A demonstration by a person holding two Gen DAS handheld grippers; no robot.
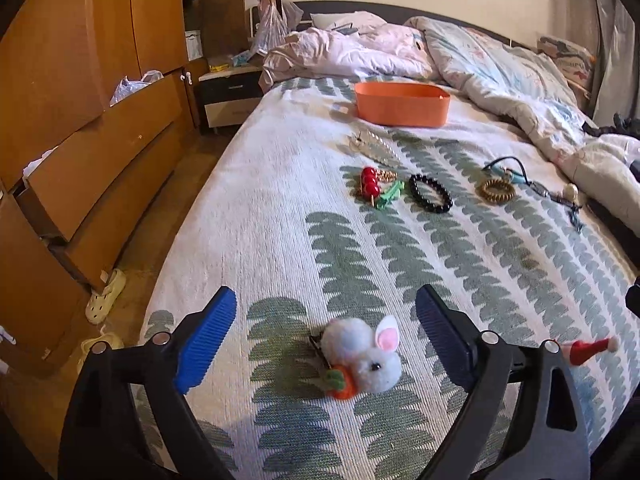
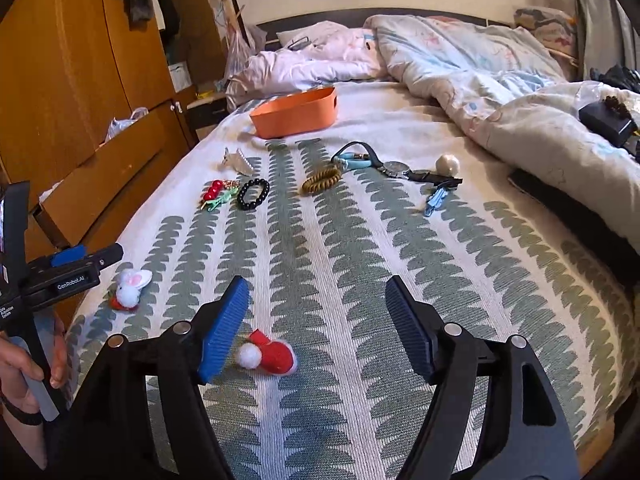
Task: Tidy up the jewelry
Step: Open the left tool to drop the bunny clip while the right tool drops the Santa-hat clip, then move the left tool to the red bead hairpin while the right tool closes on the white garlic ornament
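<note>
Left gripper [image 1: 325, 342]: jaws spread wide, ribbed blue pads clear of the fluffy white bunny clip [image 1: 362, 360] lying between them on the woven leaf-print bedspread [image 1: 280, 184]; nothing grasped. Right gripper [image 2: 316, 330]: also released; felt Santa-hat clip [image 2: 270, 356] w/ white pom-pom lies just beside its left pad. Contact there can't be told. Smooth orange tray [image 2: 294, 114] sits well beyond, toward the pillows.

On bed [image 2: 360, 280]: bin [image 2: 294, 114] farthest, bracelet [image 2: 253, 194] nearer, rabbit clip [image 2: 130, 284] nearest, apparently left of hat clip [image 2: 272, 356].
</note>
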